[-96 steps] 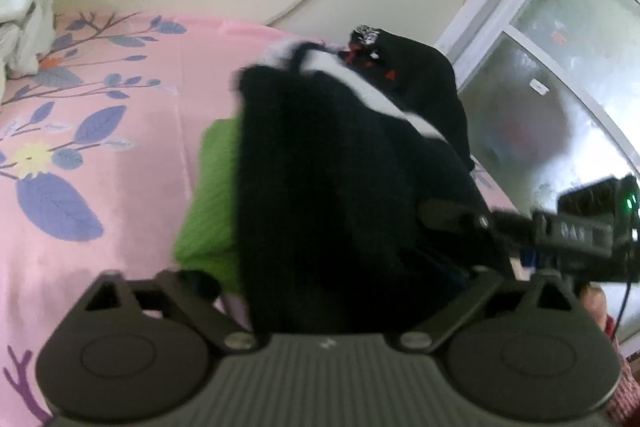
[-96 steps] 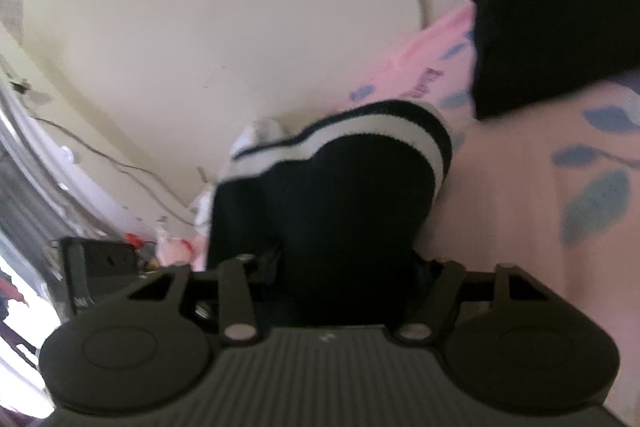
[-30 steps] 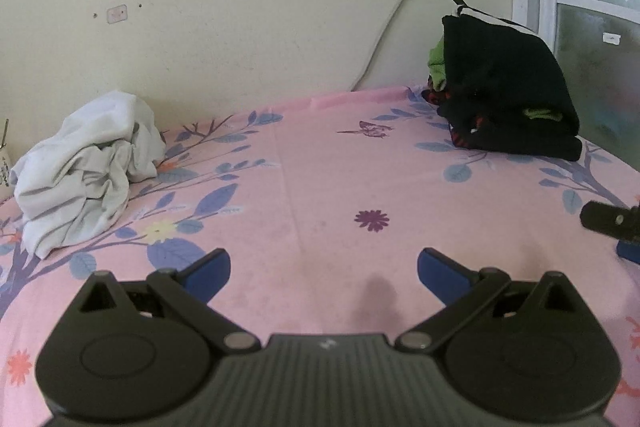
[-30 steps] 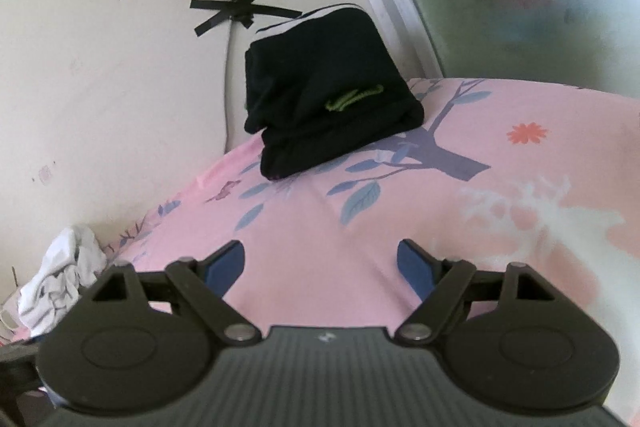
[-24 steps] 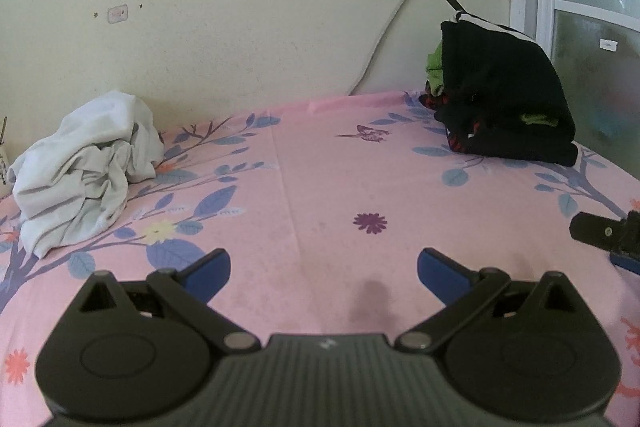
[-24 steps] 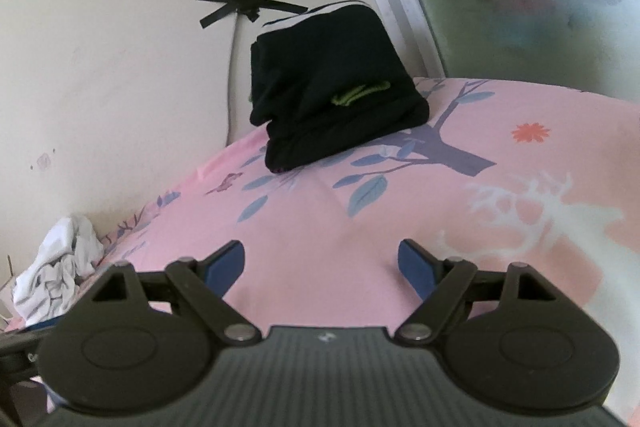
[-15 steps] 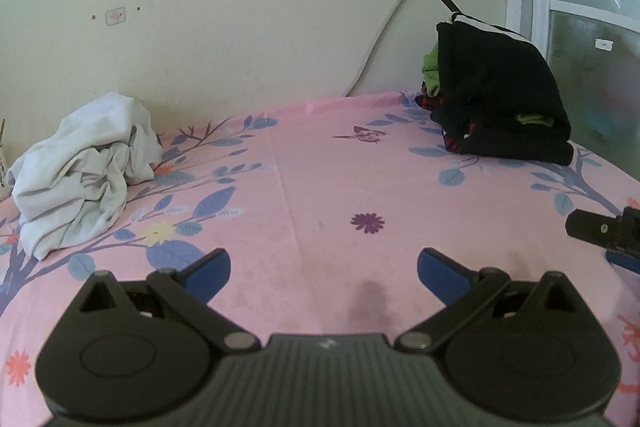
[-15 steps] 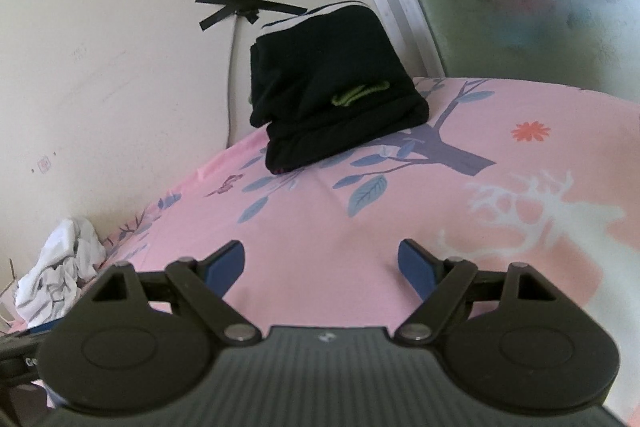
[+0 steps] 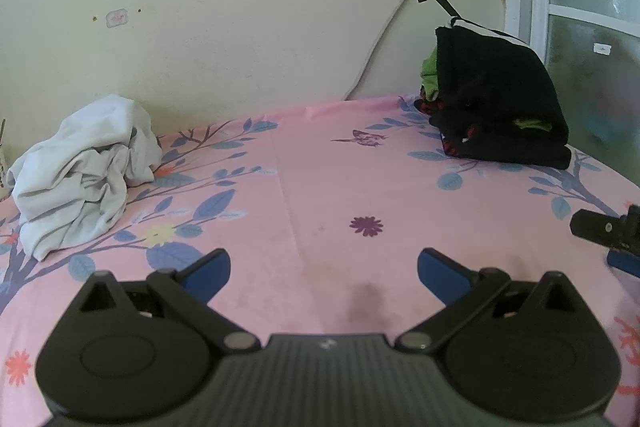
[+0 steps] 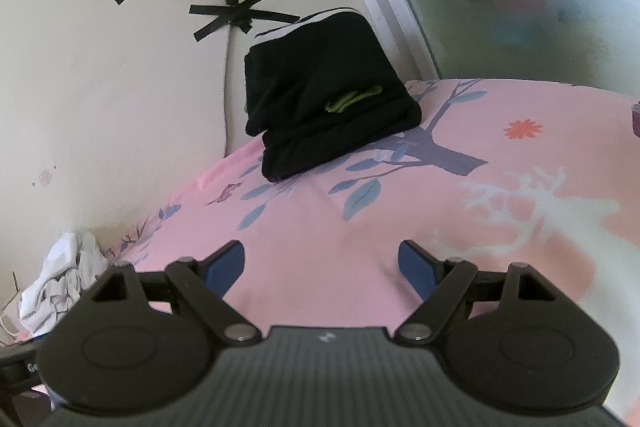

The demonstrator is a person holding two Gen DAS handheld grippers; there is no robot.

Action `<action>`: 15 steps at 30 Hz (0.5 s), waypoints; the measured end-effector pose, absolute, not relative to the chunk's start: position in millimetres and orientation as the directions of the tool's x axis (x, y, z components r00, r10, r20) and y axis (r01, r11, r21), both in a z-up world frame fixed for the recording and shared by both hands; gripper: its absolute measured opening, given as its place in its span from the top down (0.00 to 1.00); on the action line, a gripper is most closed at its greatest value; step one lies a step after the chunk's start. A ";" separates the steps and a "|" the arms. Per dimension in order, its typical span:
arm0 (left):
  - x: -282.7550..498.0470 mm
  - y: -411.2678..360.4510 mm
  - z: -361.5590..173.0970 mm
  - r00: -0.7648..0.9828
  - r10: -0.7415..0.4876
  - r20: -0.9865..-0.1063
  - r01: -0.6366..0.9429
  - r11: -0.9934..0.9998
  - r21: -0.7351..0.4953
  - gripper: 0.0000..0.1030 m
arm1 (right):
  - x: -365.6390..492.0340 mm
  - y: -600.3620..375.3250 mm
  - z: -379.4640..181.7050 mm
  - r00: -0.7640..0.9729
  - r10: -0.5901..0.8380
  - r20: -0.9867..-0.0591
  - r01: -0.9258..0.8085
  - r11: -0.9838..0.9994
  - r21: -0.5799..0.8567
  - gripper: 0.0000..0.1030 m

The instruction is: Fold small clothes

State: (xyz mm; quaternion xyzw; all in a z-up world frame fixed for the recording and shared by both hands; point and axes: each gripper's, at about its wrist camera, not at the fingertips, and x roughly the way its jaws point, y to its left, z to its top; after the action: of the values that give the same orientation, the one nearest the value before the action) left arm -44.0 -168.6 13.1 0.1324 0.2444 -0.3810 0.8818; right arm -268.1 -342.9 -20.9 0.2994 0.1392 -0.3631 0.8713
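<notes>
Both hand-held grippers, left (image 9: 323,269) & right (image 10: 321,263), spread wide, empty; folded stack (image 9: 496,107) by wall.

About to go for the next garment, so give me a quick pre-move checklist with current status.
1. Left gripper open, nothing between the fingers: ok.
2. Right gripper open and empty: ok.
3. Folded dark stack resting by the wall, clear of both grippers: ok.
4. Crumpled white garment in view on the pink sheet, unfolded: ok.
5. Bare sheet ahead for folding: ok.
6. White garment within reach: cannot tell.
</notes>
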 end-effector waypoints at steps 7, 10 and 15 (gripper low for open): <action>-46.5 -169.0 13.1 0.596 -0.608 -0.525 0.737 0.673 0.057 0.00 | -270.3 -341.1 -19.3 0.694 -0.562 -0.449 0.720 0.549 0.425 0.27; -46.8 -168.8 12.9 0.599 -0.606 -0.523 0.735 0.675 0.061 0.00 | -271.3 -339.9 -18.7 0.694 -0.568 -0.443 0.720 0.546 0.428 0.27; -48.8 -168.6 13.3 0.605 -0.607 -0.516 0.735 0.675 0.068 0.00 | -272.8 -338.5 -18.3 0.694 -0.573 -0.436 0.720 0.544 0.432 0.27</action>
State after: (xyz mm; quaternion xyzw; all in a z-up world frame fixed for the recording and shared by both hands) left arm -48.8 -168.6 13.3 0.1380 0.2325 -0.3789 0.8851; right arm -272.8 -338.5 -18.3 0.3003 0.1222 -0.3714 0.8700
